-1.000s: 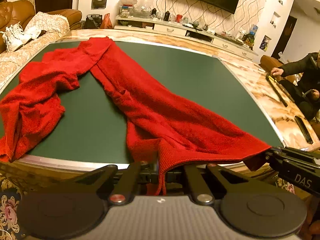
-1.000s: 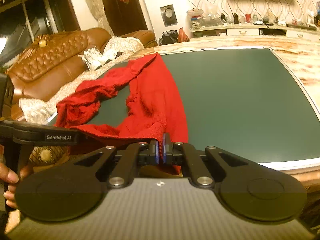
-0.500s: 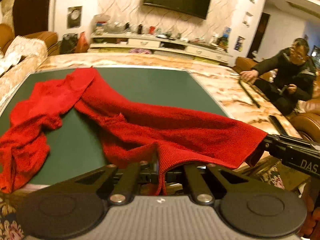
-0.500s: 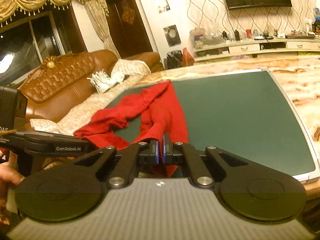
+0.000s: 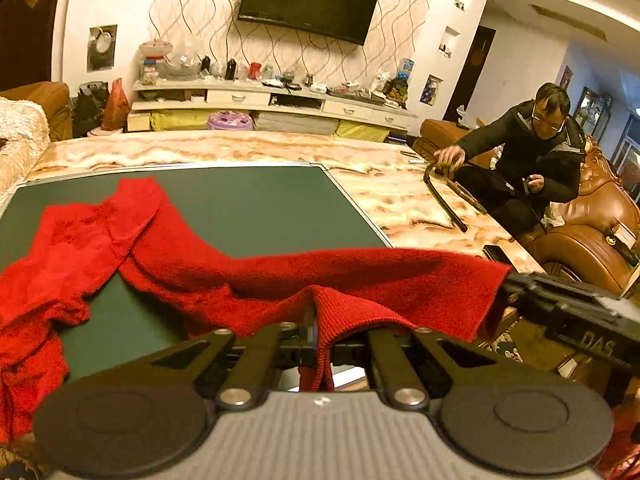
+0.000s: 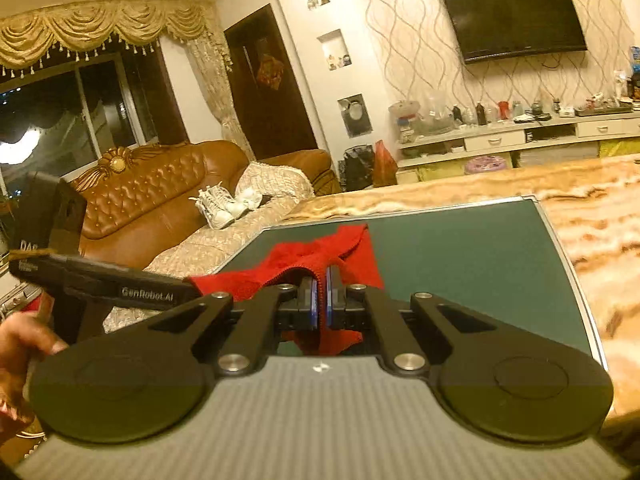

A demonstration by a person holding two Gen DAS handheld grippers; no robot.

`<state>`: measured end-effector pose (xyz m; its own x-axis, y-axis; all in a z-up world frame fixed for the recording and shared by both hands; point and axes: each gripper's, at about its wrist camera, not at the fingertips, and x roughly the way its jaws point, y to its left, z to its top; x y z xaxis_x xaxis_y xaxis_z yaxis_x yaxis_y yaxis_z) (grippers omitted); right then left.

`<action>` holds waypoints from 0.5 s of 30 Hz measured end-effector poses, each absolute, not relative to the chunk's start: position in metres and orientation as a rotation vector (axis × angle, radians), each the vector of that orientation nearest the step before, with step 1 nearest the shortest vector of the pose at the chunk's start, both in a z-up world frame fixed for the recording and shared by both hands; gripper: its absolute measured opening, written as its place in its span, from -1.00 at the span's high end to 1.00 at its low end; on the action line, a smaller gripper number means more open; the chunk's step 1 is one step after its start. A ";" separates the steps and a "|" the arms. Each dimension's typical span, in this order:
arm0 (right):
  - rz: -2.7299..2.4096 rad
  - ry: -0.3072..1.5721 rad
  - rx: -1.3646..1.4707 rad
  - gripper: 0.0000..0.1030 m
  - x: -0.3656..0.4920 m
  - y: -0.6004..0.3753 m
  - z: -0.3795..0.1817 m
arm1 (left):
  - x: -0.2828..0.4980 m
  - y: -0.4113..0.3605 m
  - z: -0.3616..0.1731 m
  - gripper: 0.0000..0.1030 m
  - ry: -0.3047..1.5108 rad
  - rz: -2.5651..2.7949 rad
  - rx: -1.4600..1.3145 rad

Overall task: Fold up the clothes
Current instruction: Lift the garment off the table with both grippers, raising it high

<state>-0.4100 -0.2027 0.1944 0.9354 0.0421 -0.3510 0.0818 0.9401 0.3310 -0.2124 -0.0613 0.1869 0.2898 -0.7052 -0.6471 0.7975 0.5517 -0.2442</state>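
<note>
We have the left gripper clamped on the ribbed edge of the red knitted garment, and the right gripper is pinched shut on another stretch of that same edge, its blue pads with a thin fold of red knit between them. Holding the hem at two spots apart from each other keeps it taut between our hands, which we judge is how we get the cloth hanging straight enough to lay down flat for a fold. Ahead of the left gripper the garment sags from the raised edge down onto the dark green mat, where its far end lies bunched and twisted. A rumpled sleeve-like mass trails off to that gripper's left, over the mat's near edge. The knit looks thick, soft and fuzzy, heavily wrinkled, nowhere yet squared up.
</note>
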 end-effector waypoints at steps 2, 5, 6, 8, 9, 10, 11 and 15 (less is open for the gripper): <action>-0.002 0.390 0.366 0.88 -0.392 -0.213 0.189 | -0.197 -0.071 0.181 0.92 0.810 -1.000 0.149; 0.024 0.454 0.392 0.88 -0.357 -0.233 0.178 | -0.152 -0.096 0.159 0.92 0.928 -0.981 0.157; 0.031 0.491 0.399 0.88 -0.340 -0.243 0.172 | -0.132 -0.108 0.150 0.92 0.983 -0.970 0.156; 0.036 0.576 0.408 0.88 -0.306 -0.261 0.163 | -0.087 -0.133 0.133 0.92 1.084 -0.930 0.155; 0.029 0.628 0.402 0.88 -0.278 -0.278 0.159 | -0.059 -0.148 0.137 0.92 1.082 -0.894 0.165; -0.001 0.666 0.392 0.88 -0.247 -0.298 0.161 | -0.032 -0.164 0.141 0.92 1.079 -0.859 0.176; -0.031 0.703 0.382 0.88 -0.216 -0.317 0.163 | -0.004 -0.180 0.145 0.92 1.076 -0.824 0.186; -0.153 0.613 0.290 0.88 -0.102 -0.388 0.245 | 0.086 -0.251 0.250 0.92 0.863 -0.762 0.162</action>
